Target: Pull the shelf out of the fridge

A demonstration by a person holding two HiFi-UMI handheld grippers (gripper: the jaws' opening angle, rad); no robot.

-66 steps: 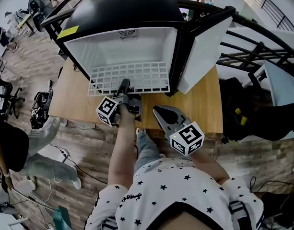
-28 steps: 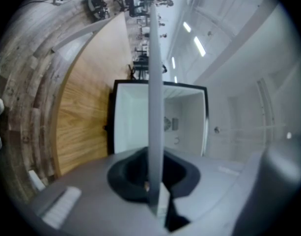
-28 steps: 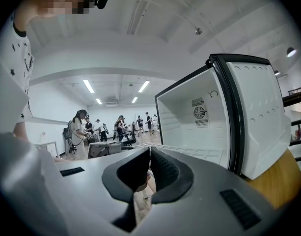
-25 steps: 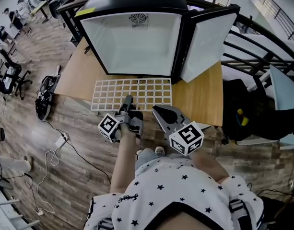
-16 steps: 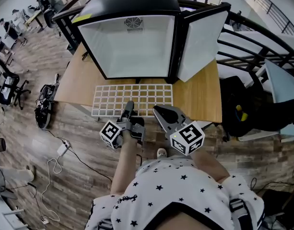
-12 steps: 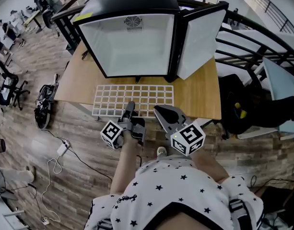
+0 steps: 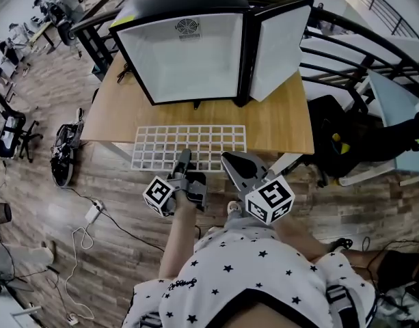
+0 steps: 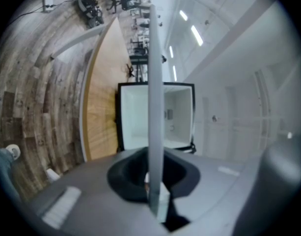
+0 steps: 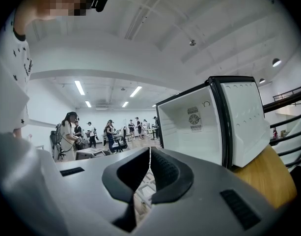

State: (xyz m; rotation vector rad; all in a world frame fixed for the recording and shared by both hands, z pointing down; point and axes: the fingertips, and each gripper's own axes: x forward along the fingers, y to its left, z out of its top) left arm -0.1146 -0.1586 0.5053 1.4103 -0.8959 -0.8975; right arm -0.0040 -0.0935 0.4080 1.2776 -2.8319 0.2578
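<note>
- Up at 12 o'clock in the head view stands the fridge (image 7: 188, 53), with its door open toward 2 o'clock and its white cavity bare. The shelf (image 7: 188, 145) is wholly clear of it, lying toward 6 o'clock of the opening and overhanging the near edge of the table (image 7: 277, 125).
- Left gripper (image 7: 184, 158) has its jaws clamped on the shelf's near rim. In the left gripper view the shelf (image 8: 155, 82) runs edge-on between them toward 12 o'clock.
- Right gripper (image 7: 231, 161) hangs just toward 3 o'clock of it, jaws closed together on nothing.
- The pull itself looks done, and setting the shelf down seems to be what remains. One pinch at the rim leaves a long lever, so hold the grid level and lower it flat. The free gripper could steady the 3 o'clock side.
- The shelf is a flat, rectangular white wire grid of small square cells with nothing on it, and it is probably light and a little springy. Whether it rests on the table or floats above it, I cannot tell.
</note>
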